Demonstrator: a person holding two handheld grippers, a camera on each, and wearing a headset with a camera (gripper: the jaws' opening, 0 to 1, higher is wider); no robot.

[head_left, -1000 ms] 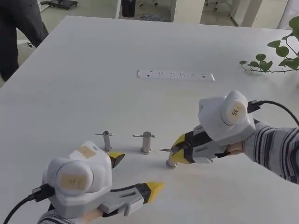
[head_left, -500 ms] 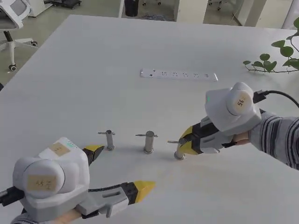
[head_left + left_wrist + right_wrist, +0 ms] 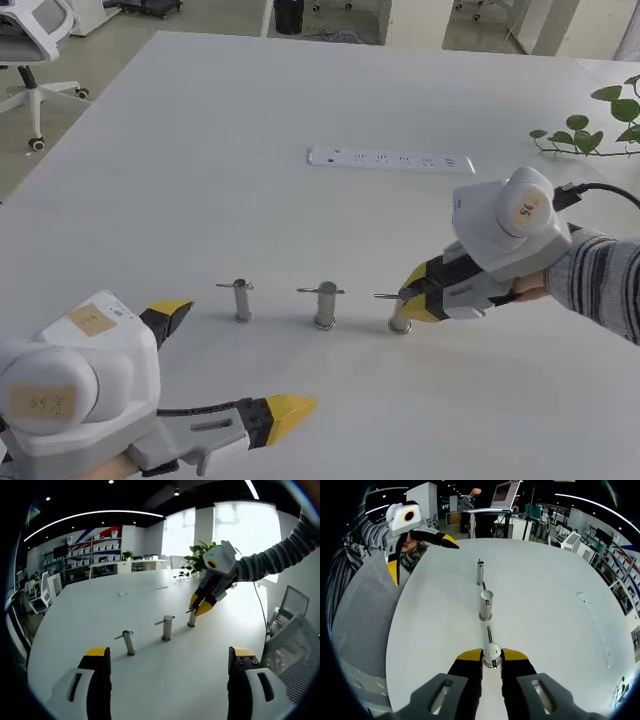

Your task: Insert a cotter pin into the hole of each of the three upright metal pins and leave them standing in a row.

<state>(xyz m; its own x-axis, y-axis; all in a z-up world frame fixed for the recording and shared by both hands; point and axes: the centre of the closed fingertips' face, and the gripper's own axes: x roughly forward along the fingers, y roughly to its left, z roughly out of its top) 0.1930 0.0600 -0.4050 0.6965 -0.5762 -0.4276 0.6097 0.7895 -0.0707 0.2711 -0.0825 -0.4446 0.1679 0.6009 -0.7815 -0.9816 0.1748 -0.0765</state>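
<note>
1. Yellow-tipped and closest to me, my left tool (image 3: 230, 357) hangs over the near part of the white desk (image 3: 200, 150). Its jaws are spread wide and hold nothing. In the left gripper view, the row of pins stands beyond the gap between them.
2. Beyond it, three metal pins stand upright in a row on the desk, apart from one another: the left pin (image 3: 243, 302), the middle pin (image 3: 325, 308) and the right pin (image 3: 400, 322).
3. The left pin has a cotter pin (image 3: 234, 285) lying crosswise through its top, and the middle pin has another (image 3: 320, 291).
4. My right tool (image 3: 412, 297) reaches in from the right, its jaws drawn in tight on the head of the right pin. The right gripper view shows that round head pinched between the yellow tips. A thin cotter pin (image 3: 386, 296) sticks out of it toward the middle pin.
5. Farther back, a power strip (image 3: 390, 160) lies flat on the desk.
6. A plant (image 3: 600, 125) sits at the far right edge, and an office chair (image 3: 30, 40) stands on the floor past the far left corner.
</note>
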